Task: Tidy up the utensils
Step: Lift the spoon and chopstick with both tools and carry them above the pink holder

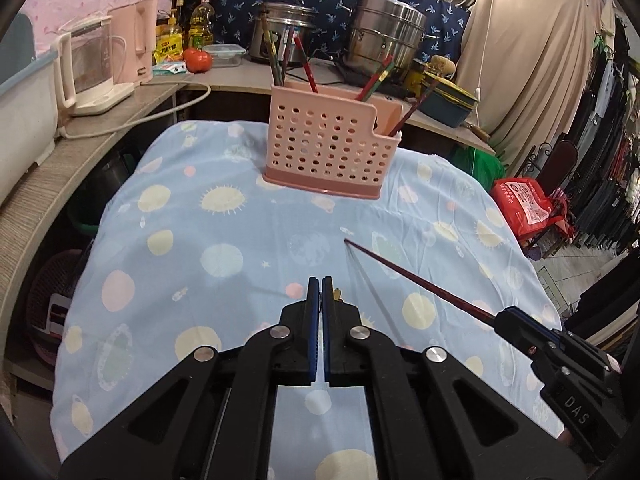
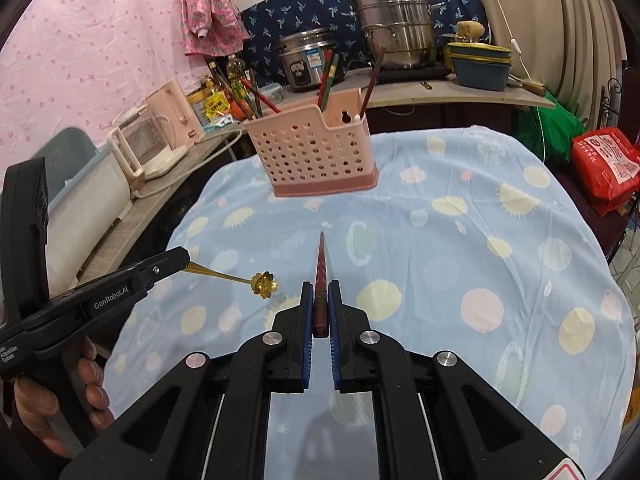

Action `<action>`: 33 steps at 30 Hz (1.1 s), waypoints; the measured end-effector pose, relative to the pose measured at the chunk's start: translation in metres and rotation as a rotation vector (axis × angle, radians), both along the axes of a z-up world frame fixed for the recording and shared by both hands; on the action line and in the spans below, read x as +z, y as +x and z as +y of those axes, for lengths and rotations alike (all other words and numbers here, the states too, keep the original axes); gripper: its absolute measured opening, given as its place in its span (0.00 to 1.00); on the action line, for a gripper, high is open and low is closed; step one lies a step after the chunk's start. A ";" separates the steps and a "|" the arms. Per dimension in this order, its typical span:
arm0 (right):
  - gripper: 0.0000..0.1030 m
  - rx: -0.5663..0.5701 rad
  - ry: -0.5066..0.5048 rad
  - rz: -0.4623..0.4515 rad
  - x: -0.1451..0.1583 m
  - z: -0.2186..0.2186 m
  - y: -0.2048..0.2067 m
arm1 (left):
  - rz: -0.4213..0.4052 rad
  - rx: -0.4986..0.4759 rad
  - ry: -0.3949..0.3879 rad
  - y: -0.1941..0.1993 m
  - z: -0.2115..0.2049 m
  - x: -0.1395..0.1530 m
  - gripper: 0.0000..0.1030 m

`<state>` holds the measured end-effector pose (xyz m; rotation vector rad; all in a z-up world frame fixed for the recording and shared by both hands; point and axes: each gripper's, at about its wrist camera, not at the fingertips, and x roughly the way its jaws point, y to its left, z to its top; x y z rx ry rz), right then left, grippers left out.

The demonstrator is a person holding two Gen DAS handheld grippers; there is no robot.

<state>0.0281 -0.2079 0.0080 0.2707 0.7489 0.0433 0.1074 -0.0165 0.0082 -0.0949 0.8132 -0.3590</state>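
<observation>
Left gripper [image 2: 182, 259] is clamped on the thin stem of a small gold spoon [image 2: 262, 284] with a flower-shaped bowl, held above the blue dotted tablecloth [image 2: 480, 240], nearer than the pink holder [image 2: 316, 152] and left of its centre. Only the right wrist view shows the spoon properly. In the left wrist view the left gripper [image 1: 321, 286] has its pads nearly together, and just a gold sliver peeks out beside the right pad.

The pink holder stands upright at the far end of the tablecloth. Several red and green chopsticks [image 2: 328, 76] lean in its compartments; the right wrist view shows a tall bunch in the left section, fewer in the right one.

Right gripper [image 2: 321, 292] is closed on a dark red chopstick [image 2: 321, 264], tip aimed toward the holder but well short of it. Seen end-on here, it looks stubby. The left wrist view shows the chopstick [image 1: 416, 280] at full length: it sticks out of the right gripper [image 1: 502, 322] and slants up-left over the cloth, tip in the air, clear of the holder [image 1: 328, 148].

Behind the holder: kettle [image 1: 96, 68] left, steel pots [image 1: 384, 36] right.
</observation>
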 end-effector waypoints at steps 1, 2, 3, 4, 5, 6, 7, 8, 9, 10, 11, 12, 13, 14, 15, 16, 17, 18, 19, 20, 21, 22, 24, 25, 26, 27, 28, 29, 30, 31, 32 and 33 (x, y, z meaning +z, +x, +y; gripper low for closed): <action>0.07 -0.001 0.004 -0.007 0.004 -0.001 0.001 | -0.006 0.001 0.001 0.001 0.001 0.004 0.01; 0.07 -0.001 0.010 -0.016 0.008 -0.003 0.002 | -0.011 0.001 0.001 0.001 0.002 0.007 0.01; 0.07 0.000 0.013 -0.025 0.013 -0.004 0.004 | -0.017 0.001 0.001 0.003 0.002 0.012 0.01; 0.07 0.001 0.013 -0.031 0.016 -0.004 0.005 | -0.021 0.000 0.001 0.004 0.003 0.016 0.01; 0.07 0.000 0.011 -0.041 0.021 -0.005 0.007 | -0.029 -0.001 0.000 0.006 0.003 0.021 0.01; 0.07 -0.001 0.010 -0.050 0.025 -0.006 0.009 | -0.035 0.000 0.000 0.007 0.004 0.025 0.01; 0.07 -0.001 0.010 -0.060 0.029 -0.007 0.011 | -0.043 0.002 -0.001 0.009 0.004 0.030 0.01; 0.07 -0.002 0.010 -0.072 0.035 -0.008 0.014 | -0.050 0.001 -0.003 0.011 0.004 0.033 0.01; 0.07 -0.003 0.010 -0.082 0.040 -0.009 0.017 | -0.060 0.001 -0.001 0.014 0.005 0.038 0.01; 0.07 -0.006 0.008 -0.092 0.046 -0.011 0.021 | -0.071 0.001 0.001 0.017 0.005 0.044 0.01; 0.07 -0.008 0.010 -0.100 0.051 -0.013 0.025 | -0.079 0.001 0.003 0.019 0.005 0.047 0.01; 0.07 -0.009 0.012 -0.111 0.056 -0.015 0.029 | -0.088 0.003 0.004 0.022 0.006 0.052 0.01; 0.07 -0.010 0.014 -0.119 0.061 -0.015 0.032 | -0.096 0.003 0.004 0.026 0.006 0.057 0.01; 0.07 -0.011 0.015 -0.131 0.067 -0.017 0.036 | -0.103 0.004 0.003 0.029 0.006 0.061 0.01; 0.07 -0.012 0.016 -0.142 0.072 -0.019 0.040 | -0.111 0.007 0.001 0.033 0.007 0.065 0.01; 0.07 -0.013 0.012 -0.154 0.078 -0.020 0.045 | -0.118 0.009 -0.001 0.037 0.007 0.069 0.01; 0.07 -0.016 0.008 -0.163 0.083 -0.021 0.050 | -0.125 0.010 -0.003 0.041 0.007 0.073 0.01; 0.07 -0.019 0.004 -0.173 0.088 -0.022 0.055 | -0.135 0.013 -0.003 0.047 0.007 0.078 0.01; 0.07 -0.019 0.007 -0.182 0.093 -0.024 0.061 | -0.146 0.015 -0.001 0.052 0.007 0.083 0.01; 0.07 -0.018 0.012 -0.190 0.097 -0.024 0.066 | -0.153 0.017 0.001 0.056 0.006 0.086 0.01; 0.07 -0.018 0.017 -0.199 0.103 -0.025 0.072 | -0.163 0.019 0.003 0.061 0.006 0.091 0.01; 0.07 -0.018 0.017 -0.211 0.108 -0.026 0.078 | -0.173 0.020 0.006 0.067 0.005 0.095 0.01; 0.07 -0.022 0.008 -0.239 0.120 -0.026 0.089 | -0.191 0.023 0.011 0.077 0.005 0.104 0.01; 0.07 -0.022 0.005 -0.250 0.126 -0.026 0.095 | -0.201 0.025 0.014 0.084 0.004 0.108 0.01; 0.07 -0.022 0.008 -0.266 0.133 -0.026 0.103 | -0.208 0.028 0.015 0.089 0.004 0.113 0.01; 0.07 -0.021 0.013 -0.277 0.139 -0.027 0.109 | -0.218 0.030 0.016 0.096 0.004 0.118 0.01; 0.07 -0.021 0.017 -0.290 0.145 -0.027 0.117 | -0.229 0.032 0.017 0.103 0.004 0.123 0.01; 0.07 -0.023 0.017 -0.305 0.152 -0.027 0.126 | -0.242 0.035 0.021 0.110 0.003 0.129 0.01; 0.07 -0.027 0.011 -0.323 0.159 -0.027 0.134 | -0.252 0.036 0.023 0.115 0.002 0.134 0.01; 0.07 -0.031 0.005 -0.341 0.166 -0.026 0.143 | -0.267 0.037 0.026 0.122 0.000 0.140 0.01; 0.07 -0.036 0.004 -0.358 0.172 -0.026 0.151 | -0.282 0.041 0.027 0.129 0.000 0.146 0.01; 0.07 -0.039 0.004 -0.371 0.178 -0.026 0.157 | -0.294 0.045 0.028 0.134 -0.001 0.150 0.01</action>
